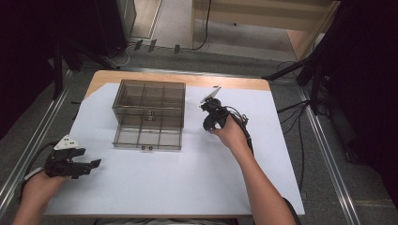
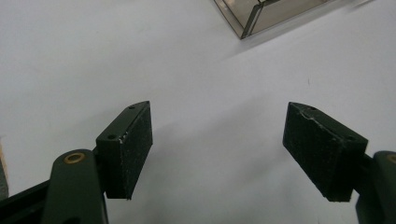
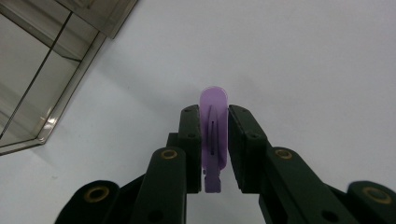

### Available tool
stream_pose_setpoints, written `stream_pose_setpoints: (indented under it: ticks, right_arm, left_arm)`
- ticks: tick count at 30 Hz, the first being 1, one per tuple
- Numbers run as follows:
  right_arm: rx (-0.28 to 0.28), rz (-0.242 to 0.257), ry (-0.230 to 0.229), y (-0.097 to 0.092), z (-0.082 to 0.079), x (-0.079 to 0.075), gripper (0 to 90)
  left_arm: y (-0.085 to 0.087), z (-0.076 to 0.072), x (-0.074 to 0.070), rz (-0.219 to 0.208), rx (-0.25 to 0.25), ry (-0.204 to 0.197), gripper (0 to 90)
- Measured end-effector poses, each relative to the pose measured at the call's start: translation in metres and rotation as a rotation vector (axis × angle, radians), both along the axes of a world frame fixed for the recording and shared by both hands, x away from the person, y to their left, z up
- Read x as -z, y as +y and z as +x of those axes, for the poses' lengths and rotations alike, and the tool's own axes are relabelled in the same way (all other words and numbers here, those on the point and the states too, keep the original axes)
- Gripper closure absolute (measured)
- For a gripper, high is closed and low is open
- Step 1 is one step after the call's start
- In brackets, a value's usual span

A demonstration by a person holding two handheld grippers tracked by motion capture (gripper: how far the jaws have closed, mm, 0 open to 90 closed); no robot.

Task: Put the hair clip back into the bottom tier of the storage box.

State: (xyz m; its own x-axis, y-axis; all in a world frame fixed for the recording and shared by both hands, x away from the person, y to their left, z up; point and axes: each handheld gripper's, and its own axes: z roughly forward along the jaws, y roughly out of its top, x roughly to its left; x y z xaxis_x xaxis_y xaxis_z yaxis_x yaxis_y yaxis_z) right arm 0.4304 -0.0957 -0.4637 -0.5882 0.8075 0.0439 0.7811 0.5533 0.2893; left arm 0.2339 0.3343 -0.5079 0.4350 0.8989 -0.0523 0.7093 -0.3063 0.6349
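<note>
A smoky transparent organiser box (image 1: 148,114) with several compartments stands on the white sheet (image 1: 187,178), its lower drawer pulled out toward me. My right gripper (image 1: 208,125) hovers just right of the box, pointing down. In the right gripper view it (image 3: 215,114) is shut on a small flat purple piece (image 3: 214,135) that stands edge-on between the jaws, the box corner (image 3: 46,84) at the upper left. My left gripper (image 1: 89,166) rests at the near left of the sheet, open. In the left gripper view its jaws (image 2: 219,140) stand wide apart over bare sheet, with a box corner (image 2: 252,16) at the top.
The white sheet covers most of a wooden table (image 1: 141,76). Dark stands and cables (image 1: 300,70) ring the table on the floor. Bare sheet stretches in front of the box and to its right.
</note>
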Motion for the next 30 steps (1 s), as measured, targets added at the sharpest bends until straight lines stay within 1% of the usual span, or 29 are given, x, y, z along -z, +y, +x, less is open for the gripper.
stream_pose_setpoints:
  ticks: [8,11,17,22,26,30]
  right_arm:
    - [-0.010,0.019,0.002,-0.001,-0.006,-0.005,77.5]
    - [-0.019,0.050,0.019,-0.002,-0.007,-0.007,77.6]
    - [-0.036,0.045,0.016,0.002,-0.013,-0.010,77.5]
    - [-0.055,0.045,0.005,0.006,-0.017,-0.014,77.6]
    - [-0.069,0.057,-0.002,0.008,-0.019,-0.016,77.5]
    - [-0.084,0.069,-0.016,0.011,-0.023,-0.020,77.5]
  left_arm:
    - [-0.003,0.003,0.000,0.001,0.010,-0.001,25.0]
    - [-0.003,0.004,0.000,0.000,0.009,-0.003,25.0]
    - [-0.003,0.004,0.000,0.002,0.010,-0.001,25.0]
    - [-0.003,0.004,0.000,0.003,0.010,-0.001,25.0]
    - [-0.003,0.004,0.001,0.008,0.016,0.011,25.0]
    - [-0.003,0.004,0.001,0.004,0.013,0.011,25.0]
